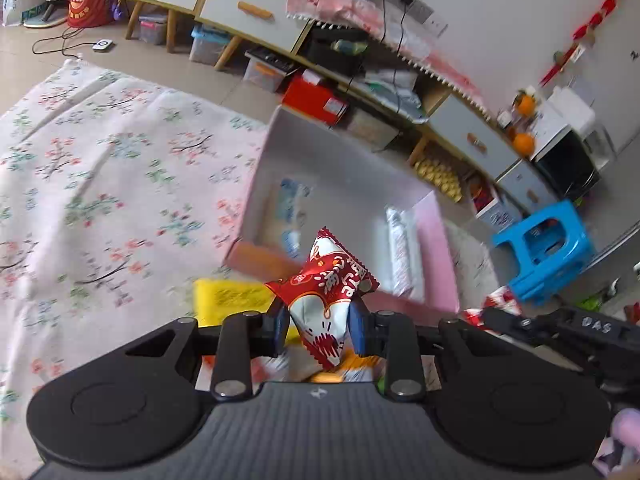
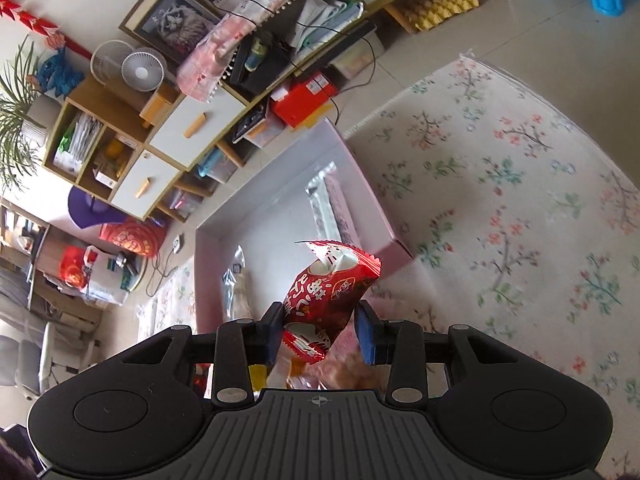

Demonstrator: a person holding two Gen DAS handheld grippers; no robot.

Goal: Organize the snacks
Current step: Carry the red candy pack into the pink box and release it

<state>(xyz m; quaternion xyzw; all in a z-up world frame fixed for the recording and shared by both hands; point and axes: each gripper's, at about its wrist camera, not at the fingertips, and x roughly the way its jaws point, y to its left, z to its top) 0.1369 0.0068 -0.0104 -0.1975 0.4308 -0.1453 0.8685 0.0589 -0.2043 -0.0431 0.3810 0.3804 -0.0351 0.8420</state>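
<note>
My left gripper (image 1: pixel 319 326) is shut on a red and white snack packet (image 1: pixel 326 296), held up in front of a pink box (image 1: pixel 434 248) with white inner walls. Inside that box lie a blue-white packet (image 1: pixel 294 208) and a long white packet (image 1: pixel 402 252). My right gripper (image 2: pixel 322 330) is shut on another red and white snack packet (image 2: pixel 328 300), held above the near corner of the same pink box (image 2: pixel 362 184). A silver packet (image 2: pixel 324 208) and a clear packet (image 2: pixel 236 280) lie in the box. More loose snacks (image 1: pixel 232 296) sit blurred under both grippers.
A floral rug (image 1: pixel 100 168) covers the floor around the box. A long low cabinet (image 1: pixel 248 12) with drawers, storage bins and a red carton (image 1: pixel 316 98) runs behind it. A blue plastic stool (image 1: pixel 548 248) stands to the right, and the other gripper's black body (image 1: pixel 580 332) is close by.
</note>
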